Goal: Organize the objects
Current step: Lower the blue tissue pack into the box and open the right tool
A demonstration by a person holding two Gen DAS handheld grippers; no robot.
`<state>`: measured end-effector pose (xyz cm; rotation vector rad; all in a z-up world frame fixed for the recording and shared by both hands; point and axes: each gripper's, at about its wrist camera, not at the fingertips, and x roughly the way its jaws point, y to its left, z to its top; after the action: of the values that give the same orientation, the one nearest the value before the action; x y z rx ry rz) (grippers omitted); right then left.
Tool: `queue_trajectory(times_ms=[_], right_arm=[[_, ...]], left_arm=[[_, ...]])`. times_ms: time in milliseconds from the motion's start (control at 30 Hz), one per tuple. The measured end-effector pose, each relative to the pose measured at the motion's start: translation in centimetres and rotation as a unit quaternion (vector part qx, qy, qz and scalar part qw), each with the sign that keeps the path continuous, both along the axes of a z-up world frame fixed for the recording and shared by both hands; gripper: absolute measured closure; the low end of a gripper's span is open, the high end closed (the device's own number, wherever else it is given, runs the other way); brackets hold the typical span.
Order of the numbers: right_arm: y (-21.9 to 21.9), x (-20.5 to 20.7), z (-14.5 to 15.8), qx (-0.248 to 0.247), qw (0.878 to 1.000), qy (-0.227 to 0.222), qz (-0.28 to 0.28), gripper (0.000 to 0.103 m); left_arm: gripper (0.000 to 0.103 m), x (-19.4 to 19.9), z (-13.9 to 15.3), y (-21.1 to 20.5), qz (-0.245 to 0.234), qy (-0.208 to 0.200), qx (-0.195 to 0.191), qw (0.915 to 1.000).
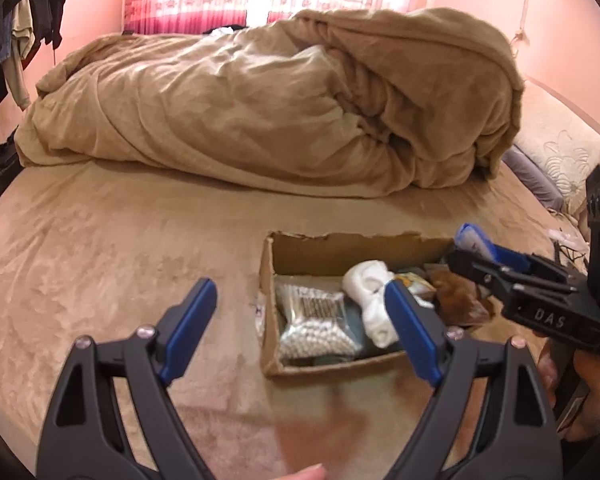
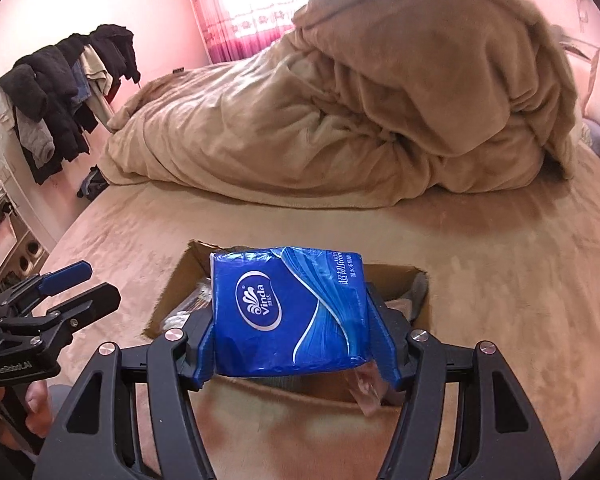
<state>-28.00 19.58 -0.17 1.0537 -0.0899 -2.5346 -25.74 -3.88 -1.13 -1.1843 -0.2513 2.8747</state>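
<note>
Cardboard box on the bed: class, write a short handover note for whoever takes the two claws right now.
Right claw: shut on the blue tissue pack, held over the cardboard box.
Left claw: open, empty, just short of the box.
Already in the box: bag of white beads, white rolled item, a brown item.
Left: lower the pack into the box and release.

Here's the bed (image 1: 100, 248), wide and covered in a tan plush sheet. Across its far side a big tan duvet (image 1: 260, 108) sits bunched and folded over itself, highest at the right. Nearer the camera, an open cardboard box (image 1: 300, 252) rests straight on the sheet, well apart from the duvet. At the right edge lies a floral pillow (image 1: 556, 156).
</note>
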Motion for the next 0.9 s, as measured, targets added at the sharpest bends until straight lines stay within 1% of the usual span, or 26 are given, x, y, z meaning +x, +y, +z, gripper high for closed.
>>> queue_trajectory(times_ms=[100, 233, 367, 400, 467, 500, 533, 633, 800, 900], right_arm=[[-0.5, -1.6, -1.5, -0.002, 1.0, -0.019, 0.002, 0.037], [-1.2, -3.4, -2.9, 0.002, 1.0, -0.028, 0.001, 0.036], [-1.7, -4.8, -4.5, 0.01, 0.999, -0.047, -0.004, 0.035], [-1.9, -5.2, -5.2, 0.015, 0.998, -0.055, -0.004, 0.033], [-2.1, -5.5, -5.8, 0.026, 0.998, -0.056, -0.005, 0.032], [-2.2, -5.4, -5.9, 0.031, 0.998, -0.051, -0.005, 0.029], [-2.4, -5.3, -5.9, 0.033, 0.998, -0.047, -0.005, 0.025], [-2.3, -5.2, -5.7, 0.028, 0.999, -0.046, -0.008, 0.018], [-1.9, -4.4, -5.0, 0.026, 0.999, -0.045, -0.016, 0.016], [-1.7, -3.4, -4.1, 0.028, 0.999, -0.039, -0.017, 0.016]], left_arm=[[0.016, -1.4, -1.2, -0.3, -0.002, -0.007, -0.001, 1.0], [0.016, -3.2, -2.8, -0.7, -0.001, -0.02, 0.004, 0.9998], [0.016, -3.7, -3.8, -1.0, -0.002, -0.026, 0.01, 0.9996], [0.016, -3.8, -4.1, -1.2, -0.002, -0.027, 0.012, 0.9996], [0.016, -3.8, -4.5, -1.4, 0.0, -0.032, 0.015, 0.9994], [0.016, -3.8, -4.6, -1.6, 0.002, -0.032, 0.016, 0.9994], [0.016, -3.7, -4.6, -1.7, 0.003, -0.033, 0.018, 0.9993], [0.016, -3.1, -4.3, -1.9, 0.005, -0.033, 0.019, 0.9993], [0.016, -1.6, -2.8, -1.8, 0.005, -0.023, 0.018, 0.9996], [0.016, -0.5, -1.8, -1.6, 0.005, -0.017, 0.017, 0.9997]])
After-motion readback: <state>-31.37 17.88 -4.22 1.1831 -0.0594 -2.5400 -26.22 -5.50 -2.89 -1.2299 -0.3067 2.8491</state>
